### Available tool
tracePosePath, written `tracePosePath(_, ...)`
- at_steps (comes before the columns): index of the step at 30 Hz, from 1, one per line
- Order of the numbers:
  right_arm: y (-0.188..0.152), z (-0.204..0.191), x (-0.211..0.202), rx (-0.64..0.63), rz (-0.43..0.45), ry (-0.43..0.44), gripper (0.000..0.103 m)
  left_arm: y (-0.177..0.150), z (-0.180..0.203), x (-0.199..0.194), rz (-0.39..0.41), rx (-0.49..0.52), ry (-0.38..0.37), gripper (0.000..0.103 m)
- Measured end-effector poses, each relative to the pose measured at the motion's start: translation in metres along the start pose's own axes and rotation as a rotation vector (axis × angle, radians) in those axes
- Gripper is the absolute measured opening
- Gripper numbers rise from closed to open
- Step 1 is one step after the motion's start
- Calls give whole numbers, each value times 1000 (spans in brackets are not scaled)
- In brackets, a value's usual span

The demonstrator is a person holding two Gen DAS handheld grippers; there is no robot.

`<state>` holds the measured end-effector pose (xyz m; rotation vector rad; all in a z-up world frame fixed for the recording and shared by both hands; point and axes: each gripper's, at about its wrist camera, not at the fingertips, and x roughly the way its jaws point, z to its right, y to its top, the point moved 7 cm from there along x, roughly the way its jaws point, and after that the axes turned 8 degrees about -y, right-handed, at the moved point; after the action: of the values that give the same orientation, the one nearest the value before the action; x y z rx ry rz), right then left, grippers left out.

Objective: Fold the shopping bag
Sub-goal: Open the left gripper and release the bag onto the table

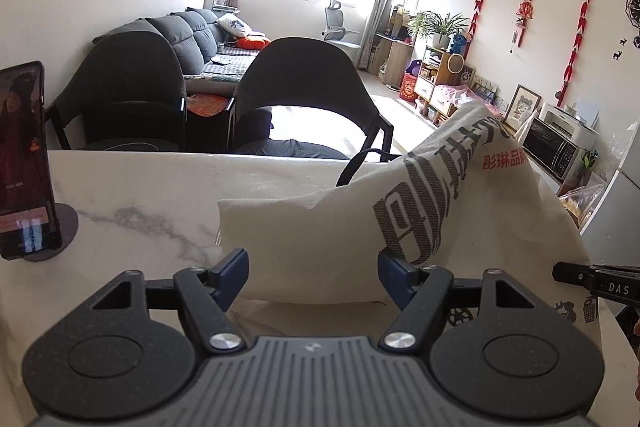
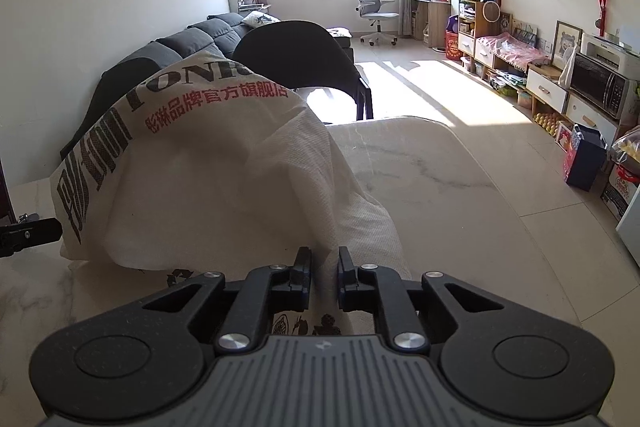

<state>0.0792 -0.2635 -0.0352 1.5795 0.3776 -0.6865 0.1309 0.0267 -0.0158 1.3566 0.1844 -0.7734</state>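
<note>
Black, my right gripper (image 2: 324, 277) pinches a near fold of the soft, light white woven shopping bag (image 2: 224, 179) that humps limply over the white marble table (image 2: 432, 171), while my left gripper (image 1: 312, 277) gapes around its near edge, best taken at hem corners.

The shopping bag (image 1: 400, 211) hides the far right stretch of the marble table (image 1: 140, 195) in the left wrist view, and its grey lettering runs out of sight over the raised fold; only a loop of its black handle (image 1: 354, 163) shows behind it. The phone (image 1: 22, 163) is cut by the left edge; its screen text is too small to read. In the right wrist view the cloth between the right gripper (image 2: 324, 269) fingers hides the pinch point; the left gripper (image 2: 30, 233) is cut off by the left edge.
</note>
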Motion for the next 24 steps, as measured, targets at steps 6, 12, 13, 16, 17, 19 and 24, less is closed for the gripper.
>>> tracePosePath(6,-3,5,17,11,-33,-22,18,-8,-18,5,-33,-29,22,72)
tracePosePath(12,-9,14,34,30,-76,-45,19,-17,-35,14,-58,-85,69,72)
tracePosePath(13,-10,15,36,31,-81,-48,20,-20,-36,13,-59,-96,70,70)
tracePosePath(16,-12,17,41,34,-90,-53,21,-24,-39,14,-64,-123,74,67)
tracePosePath(17,-12,17,43,38,-93,-54,21,-24,-40,15,-66,-127,72,63)
tracePosePath(19,-13,19,47,46,-99,-57,21,-26,-43,16,-75,-138,64,59)
tracePosePath(24,-9,19,40,50,-83,-37,24,-28,-46,15,-81,-148,44,56)
